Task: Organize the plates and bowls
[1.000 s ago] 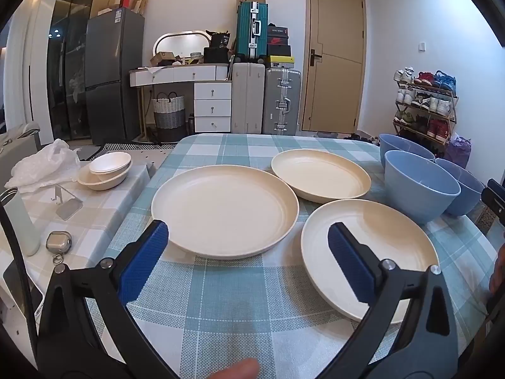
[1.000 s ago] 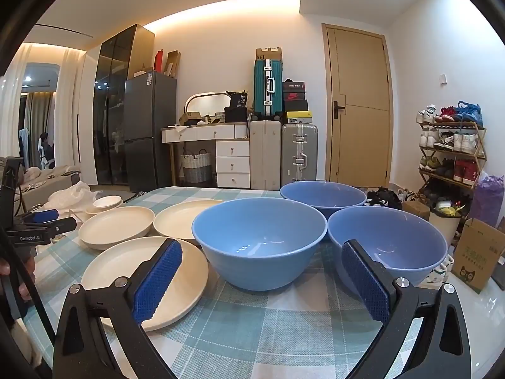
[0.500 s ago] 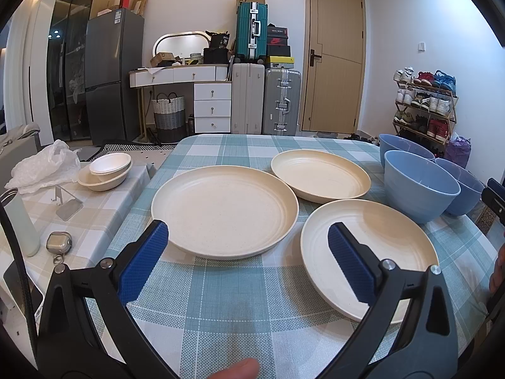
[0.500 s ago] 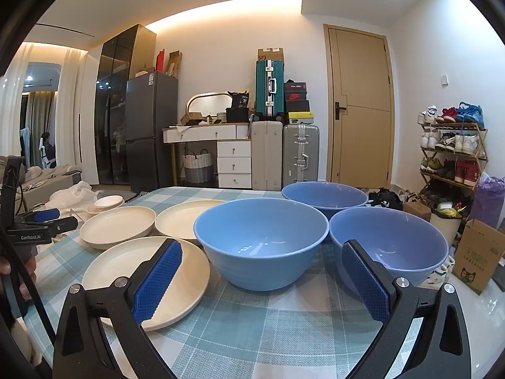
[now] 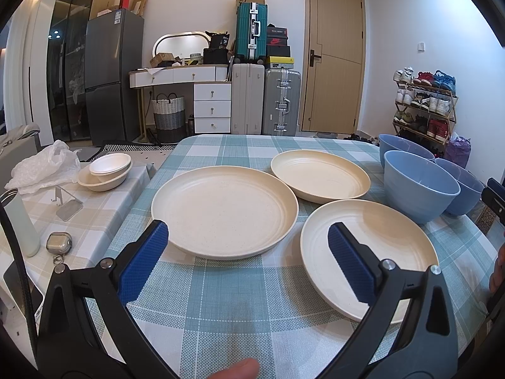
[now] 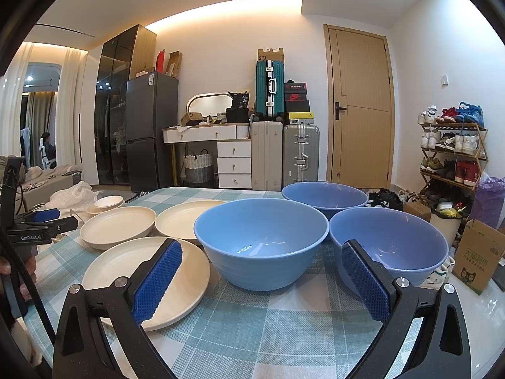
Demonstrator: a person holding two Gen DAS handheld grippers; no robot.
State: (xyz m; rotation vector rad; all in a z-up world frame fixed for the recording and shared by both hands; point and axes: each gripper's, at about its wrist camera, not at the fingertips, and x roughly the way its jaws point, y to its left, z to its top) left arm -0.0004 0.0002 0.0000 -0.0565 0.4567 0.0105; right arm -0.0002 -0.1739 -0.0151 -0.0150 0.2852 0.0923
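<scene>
While both grippers (image 5: 247, 259) (image 6: 262, 281) gape wide, empty, plates (image 5: 224, 211) flat, bowls (image 6: 262, 243) upright, mouths up

Checked table (image 5: 227, 309): cream plates (image 5: 224, 210), blue bowls (image 6: 261, 241).

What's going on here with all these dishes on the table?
A person holds a two-finger tool in each hand, about to tidy the dishes. The left tool and the right tool are both open and hold nothing. Three cream plates lie separately on the checked tablecloth. Three blue bowls stand beside them, none stacked yet.
</scene>
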